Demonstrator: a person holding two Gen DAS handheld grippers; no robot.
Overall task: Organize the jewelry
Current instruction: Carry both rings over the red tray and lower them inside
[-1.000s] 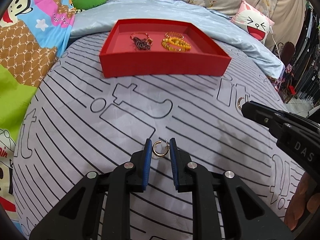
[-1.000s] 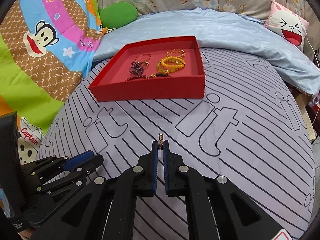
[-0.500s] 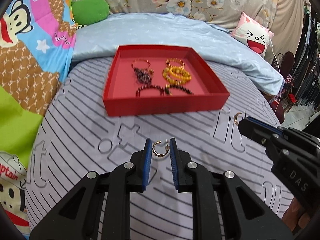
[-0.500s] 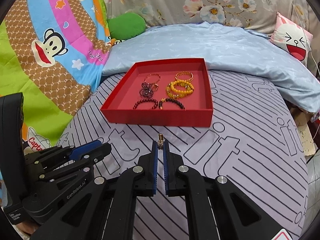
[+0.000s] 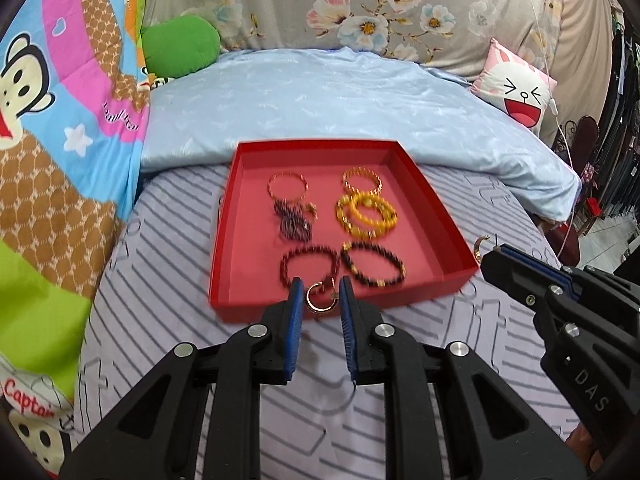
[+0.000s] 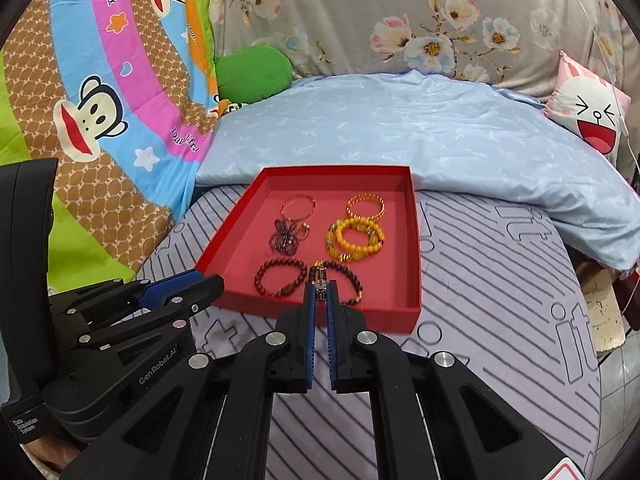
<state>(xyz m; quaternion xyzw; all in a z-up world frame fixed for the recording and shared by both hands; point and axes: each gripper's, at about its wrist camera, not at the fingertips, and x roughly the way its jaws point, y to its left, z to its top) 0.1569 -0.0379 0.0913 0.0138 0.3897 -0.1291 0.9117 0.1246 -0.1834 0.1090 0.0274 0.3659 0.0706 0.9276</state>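
Both grippers are coming up and forward from where they were a second ago, and the red tray (image 5: 436, 224) is now sitting much closer in front of them, its floor fully showing.

Biggest thing first: the bed with its grey striped sheet (image 5: 168, 264) is filling the near ground, and a pale blue quilt (image 5: 320, 96) is lying across the far side. A cartoon monkey blanket (image 6: 92, 112) is running up the left, a green cushion (image 6: 256, 72) is tucked at the far left, and a laughing-face pillow (image 6: 592, 116) is sitting far right.

The tray is resting on the striped sheet, already carrying bracelets: yellow bead bracelets (image 6: 356, 240) on its right, dark bead bracelets (image 6: 280, 278) along its near side, thin gold bangles at the far end.

Now the left gripper (image 5: 320, 300): its fingers are pinching a small gold hoop earring (image 5: 318, 300) between the blue pads, hanging in front of the tray's near wall. The right gripper (image 6: 320, 292) is clamping almost fully closed on a second gold earring (image 6: 320, 274), which is poking out past the tips over the tray's near edge. In the left view that earring is showing as a hoop at the tips, just right of the tray.
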